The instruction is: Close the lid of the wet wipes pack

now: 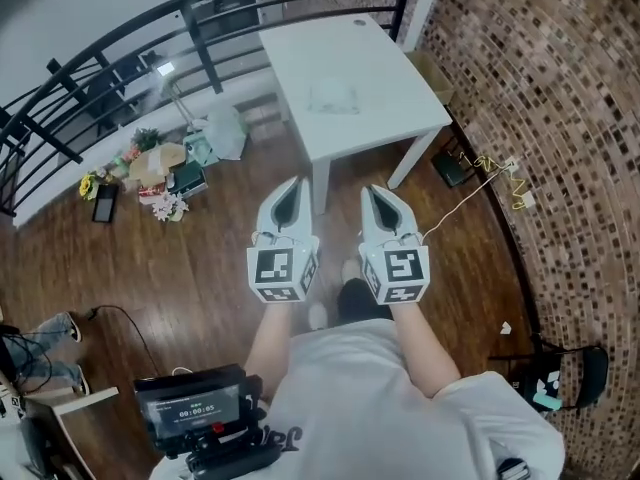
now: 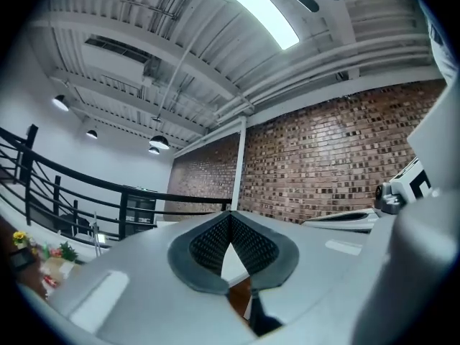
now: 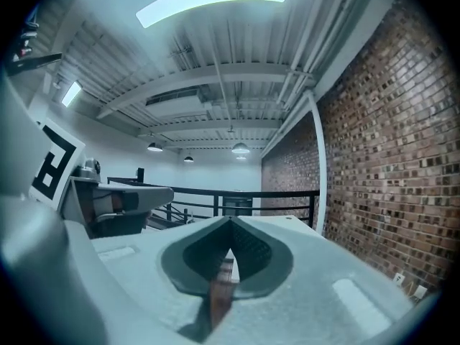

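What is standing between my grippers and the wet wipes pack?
Nothing visible. The left gripper and right gripper, jaws together, hang over the floor short of the white table. The wet wipes pack lies alone on it.

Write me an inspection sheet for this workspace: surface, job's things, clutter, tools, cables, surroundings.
Surface: white table, one pack on it.
Job's things: wet wipes pack near the table's middle; lid state too small to tell.
Clutter: pile of bags and flowers on the wooden floor by the black railing.
Tools: left tool and right tool side by side, short of the table; both shut, nothing held.
Cables: yellow cable on the floor right of the table; black cable at lower left.
Surroundings: brick wall on the right.
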Action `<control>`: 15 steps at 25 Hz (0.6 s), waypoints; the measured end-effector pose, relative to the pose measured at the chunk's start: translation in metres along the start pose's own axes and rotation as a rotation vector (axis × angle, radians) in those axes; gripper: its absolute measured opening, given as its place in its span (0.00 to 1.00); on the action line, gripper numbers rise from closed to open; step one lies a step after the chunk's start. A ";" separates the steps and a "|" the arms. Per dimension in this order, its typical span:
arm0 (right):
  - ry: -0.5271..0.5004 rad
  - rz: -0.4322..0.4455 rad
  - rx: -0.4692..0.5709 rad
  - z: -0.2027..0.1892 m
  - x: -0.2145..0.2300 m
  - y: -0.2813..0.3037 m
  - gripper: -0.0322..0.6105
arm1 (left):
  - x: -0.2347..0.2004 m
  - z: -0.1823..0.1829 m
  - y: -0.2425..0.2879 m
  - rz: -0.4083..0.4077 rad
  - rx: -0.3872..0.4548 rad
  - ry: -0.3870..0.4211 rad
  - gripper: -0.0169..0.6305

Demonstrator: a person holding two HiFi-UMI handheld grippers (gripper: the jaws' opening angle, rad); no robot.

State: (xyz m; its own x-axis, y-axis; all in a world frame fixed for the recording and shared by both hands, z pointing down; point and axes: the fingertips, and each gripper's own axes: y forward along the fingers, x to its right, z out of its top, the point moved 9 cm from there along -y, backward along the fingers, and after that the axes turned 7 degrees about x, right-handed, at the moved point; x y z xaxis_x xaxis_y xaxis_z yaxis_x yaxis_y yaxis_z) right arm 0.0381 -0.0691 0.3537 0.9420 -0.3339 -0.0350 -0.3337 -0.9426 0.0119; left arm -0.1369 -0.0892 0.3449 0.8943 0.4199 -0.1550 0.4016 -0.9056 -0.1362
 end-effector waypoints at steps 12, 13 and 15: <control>0.124 0.066 0.045 -0.010 0.116 0.249 0.03 | -0.076 -0.020 0.232 0.032 -0.030 0.074 0.05; 0.132 0.058 0.047 -0.008 0.133 0.269 0.03 | -0.081 -0.022 0.253 0.039 -0.028 0.080 0.05; 0.149 0.063 0.036 -0.009 0.162 0.301 0.03 | -0.089 -0.032 0.290 0.055 -0.042 0.088 0.05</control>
State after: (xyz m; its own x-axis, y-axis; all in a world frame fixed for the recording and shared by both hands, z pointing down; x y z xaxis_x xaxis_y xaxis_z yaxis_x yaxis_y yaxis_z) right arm 0.0905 -0.4072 0.3609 0.9131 -0.3917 0.1130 -0.3912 -0.9199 -0.0268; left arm -0.0939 -0.3907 0.3503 0.9282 0.3645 -0.0746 0.3578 -0.9295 -0.0889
